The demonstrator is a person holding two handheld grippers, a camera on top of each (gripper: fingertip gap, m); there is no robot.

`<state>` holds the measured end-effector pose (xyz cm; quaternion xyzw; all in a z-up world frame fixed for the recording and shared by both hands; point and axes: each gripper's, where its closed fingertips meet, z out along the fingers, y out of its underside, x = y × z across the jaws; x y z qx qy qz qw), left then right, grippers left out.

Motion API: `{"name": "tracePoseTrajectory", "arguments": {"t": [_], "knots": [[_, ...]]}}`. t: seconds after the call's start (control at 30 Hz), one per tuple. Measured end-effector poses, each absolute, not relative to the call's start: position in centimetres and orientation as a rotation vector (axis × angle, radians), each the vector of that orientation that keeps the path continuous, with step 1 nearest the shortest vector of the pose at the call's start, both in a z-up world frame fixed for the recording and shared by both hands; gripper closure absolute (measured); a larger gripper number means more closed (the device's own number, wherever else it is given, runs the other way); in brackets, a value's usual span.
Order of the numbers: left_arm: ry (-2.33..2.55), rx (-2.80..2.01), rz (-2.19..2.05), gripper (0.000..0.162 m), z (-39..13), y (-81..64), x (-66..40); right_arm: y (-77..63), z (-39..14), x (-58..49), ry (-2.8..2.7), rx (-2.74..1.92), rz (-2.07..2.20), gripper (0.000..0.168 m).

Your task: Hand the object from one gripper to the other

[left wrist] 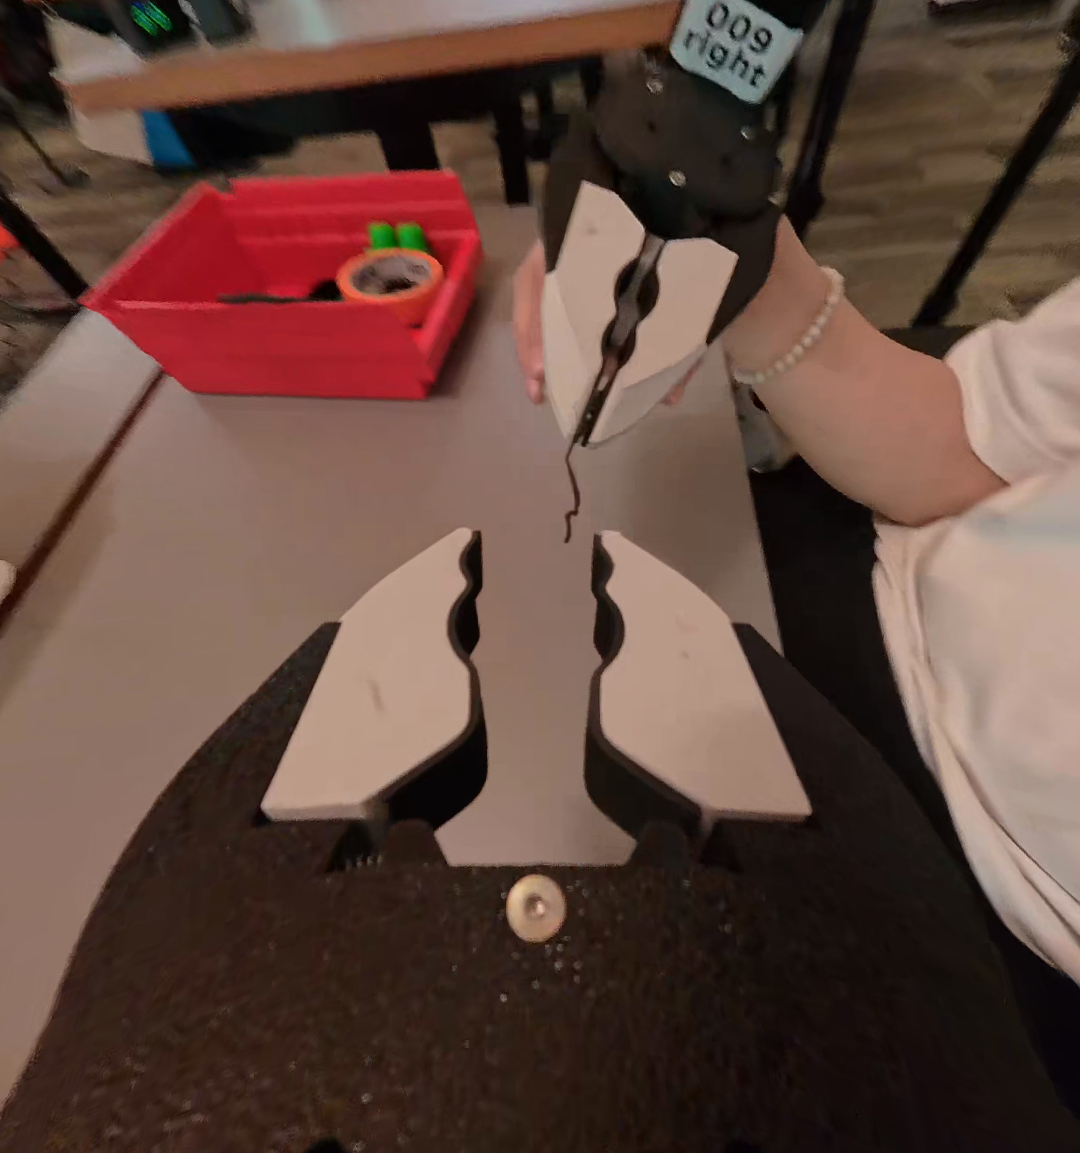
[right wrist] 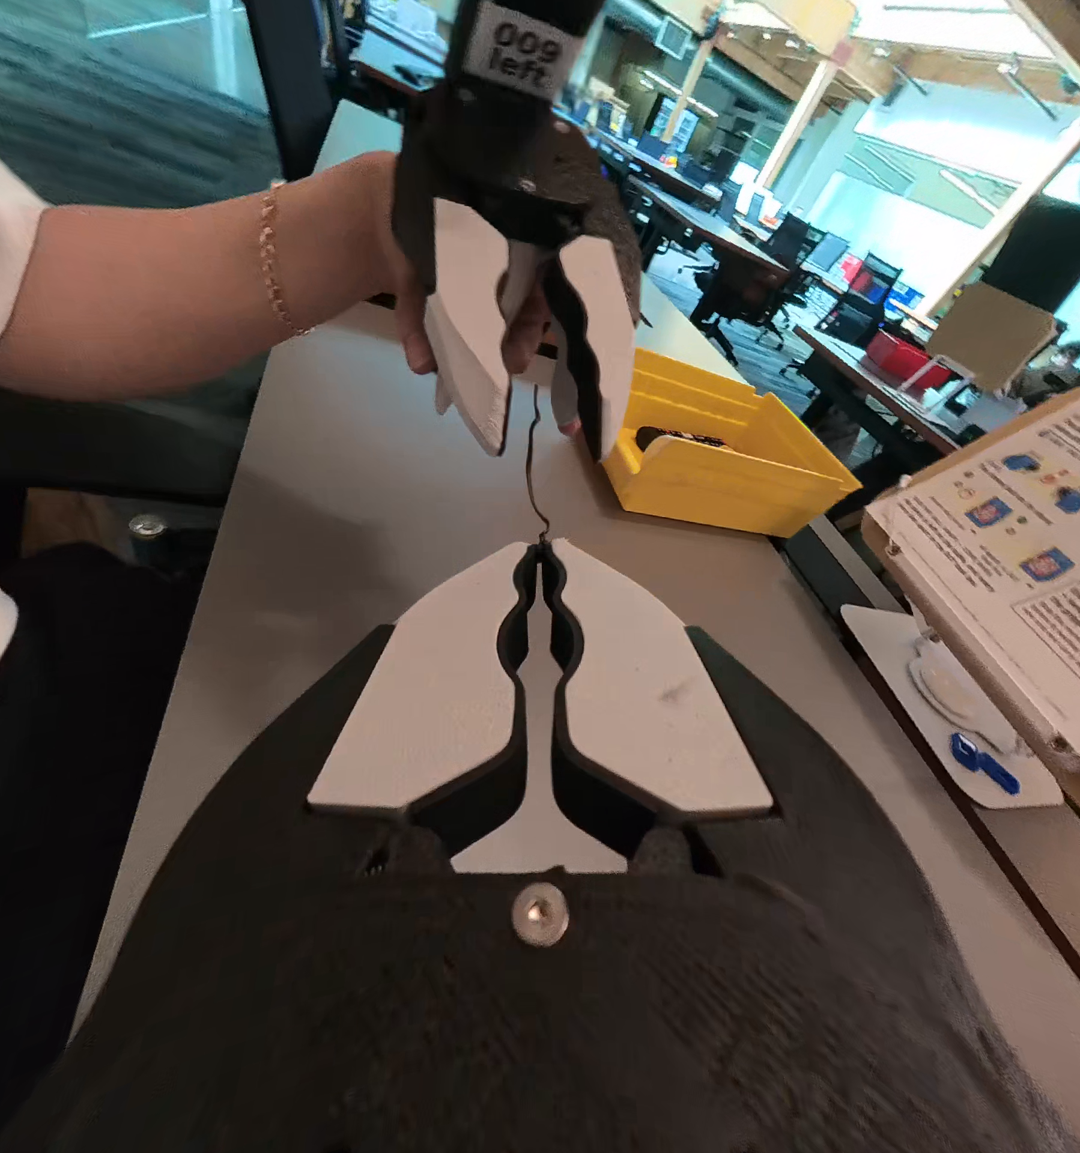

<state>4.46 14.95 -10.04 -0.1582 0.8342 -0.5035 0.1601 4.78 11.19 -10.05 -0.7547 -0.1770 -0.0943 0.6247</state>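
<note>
The object is a thin, dark, wavy wire. My right gripper is shut on one end of it at the fingertips. In the left wrist view the right gripper points toward the camera with the wire hanging out of its tips. My left gripper is open, and the wire's free end lies between its fingertips without touching them. In the right wrist view the wire runs up into the gap of the open left gripper.
A red bin holding an orange tape roll stands at the far end of the grey table. A yellow bin and a board with printed sheets are at the right. The person's arms flank the table. Left tips to right tips: about 5 cm.
</note>
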Motion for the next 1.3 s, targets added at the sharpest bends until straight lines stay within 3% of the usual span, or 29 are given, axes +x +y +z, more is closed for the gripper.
{"name": "tracePoseTrajectory", "arguments": {"t": [0.3,0.63,0.7,0.8,1.07,1.3], "knots": [[2.534,-0.484,-1.473,0.157,-11.1,14.1,3.0,11.9,-10.7,4.4,-0.449,-1.773,-0.245,0.167],[2.514,-0.545,-1.501,0.16,-10.6,14.1,3.3,12.0,-10.6,4.3,-0.448,-1.77,-0.237,0.167],[2.5,-0.556,-1.515,0.146,-10.5,14.1,3.4,12.0,-10.4,4.4,-0.436,-1.763,-0.238,0.167],[2.48,-0.571,-1.531,0.16,-10.3,14.1,3.6,12.0,-10.4,4.4,-0.439,-1.76,-0.237,0.167],[2.461,-0.592,-1.528,0.161,-10.5,14.3,4.0,12.2,-10.4,4.6,-0.431,-1.755,-0.238,0.167],[2.211,-0.661,-1.755,0.162,-8.3,14.5,5.8,12.3,-8.6,5.9,-0.263,-1.596,-0.141,0.13]]}}
